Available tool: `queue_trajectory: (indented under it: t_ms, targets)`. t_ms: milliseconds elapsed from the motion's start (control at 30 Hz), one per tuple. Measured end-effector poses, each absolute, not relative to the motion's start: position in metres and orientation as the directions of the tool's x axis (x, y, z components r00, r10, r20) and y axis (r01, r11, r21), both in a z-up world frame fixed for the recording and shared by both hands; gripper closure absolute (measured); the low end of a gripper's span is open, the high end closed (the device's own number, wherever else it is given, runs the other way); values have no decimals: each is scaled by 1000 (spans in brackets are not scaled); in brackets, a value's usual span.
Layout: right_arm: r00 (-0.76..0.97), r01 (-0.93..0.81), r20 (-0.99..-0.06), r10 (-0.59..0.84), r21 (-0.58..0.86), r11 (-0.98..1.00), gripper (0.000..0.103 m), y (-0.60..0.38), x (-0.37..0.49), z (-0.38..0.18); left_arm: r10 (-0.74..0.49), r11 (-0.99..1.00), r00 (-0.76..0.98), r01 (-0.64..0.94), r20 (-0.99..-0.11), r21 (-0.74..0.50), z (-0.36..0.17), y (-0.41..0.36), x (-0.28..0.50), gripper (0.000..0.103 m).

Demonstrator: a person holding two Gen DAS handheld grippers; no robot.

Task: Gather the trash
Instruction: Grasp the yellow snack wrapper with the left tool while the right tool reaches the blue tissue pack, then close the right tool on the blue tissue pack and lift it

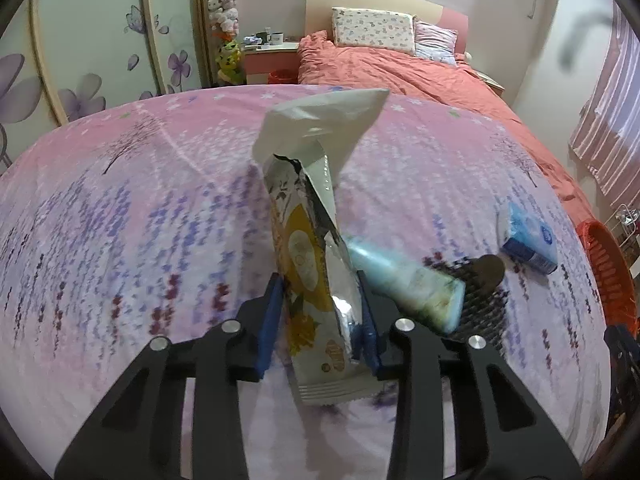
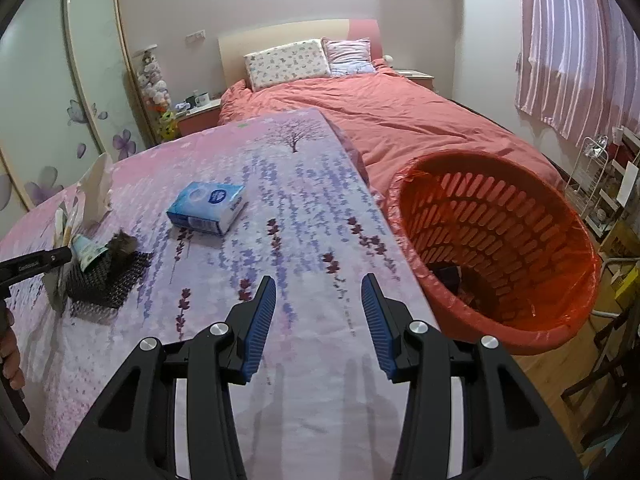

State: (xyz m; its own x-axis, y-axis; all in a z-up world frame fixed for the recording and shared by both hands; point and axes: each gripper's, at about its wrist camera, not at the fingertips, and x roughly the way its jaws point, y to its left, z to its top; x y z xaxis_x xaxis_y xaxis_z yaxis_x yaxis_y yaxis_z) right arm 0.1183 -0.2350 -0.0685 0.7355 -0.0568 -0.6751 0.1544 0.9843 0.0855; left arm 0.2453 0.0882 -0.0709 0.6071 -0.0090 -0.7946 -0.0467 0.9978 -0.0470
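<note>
We note the left hand-held gripper point(image 1: 320, 312) clamping a torn wrapper point(image 1: 312, 240) upright; the right hand-held gripper point(image 2: 318, 320) gapes wide beside the basket point(image 2: 496, 248).

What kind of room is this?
It looks like a bedroom. There is a bed with pillows, a nightstand with mugs, and stuffed toys beside a flowery wardrobe. A flowery cloth covers the table in front.

Both wrist cameras look low across the floral table point(image 2: 304, 216) toward the bed point(image 2: 400, 120); both show the tissue pack point(image 1: 530, 240), nearer in the right view.
</note>
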Motion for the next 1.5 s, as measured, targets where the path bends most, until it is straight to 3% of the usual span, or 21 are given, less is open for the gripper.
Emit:
queue_trajectory:
  t_ms: [433,567,700,1033,1100,1167,1500]
  targets:
    - [722,83,-692,3,90,992,57,-201,134,-73,149,988,603,-125,-784,91,-89,140,239,63]
    - [719,73,-695,21,107,992,57,-192,152,-72,139,989,607,-126,-782,78,-90,142,237,62]
    - [698,90,-714,54,162,983,40,-186,180,-77,117,990,604,-133,-788,45,-94,151,237,59]
    - [652,203,-758,-4,169,965,21,-150,243,-81,106,990,605,-138,-789,28,-94,154,235,58]
    - [640,219,-767,-48,122,968,21,-147,250,-84,107,990,605,-138,-789,29,-94,154,235,58]
    - [618,220,-782,-75,81,972,28,-146,254,-90,106,990,605,-138,-789,28,-94,154,235,58]
    - [641,91,-768,2,78,993,29,-178,200,-90,97,991,606,-136,-789,18,-94,159,233,58]
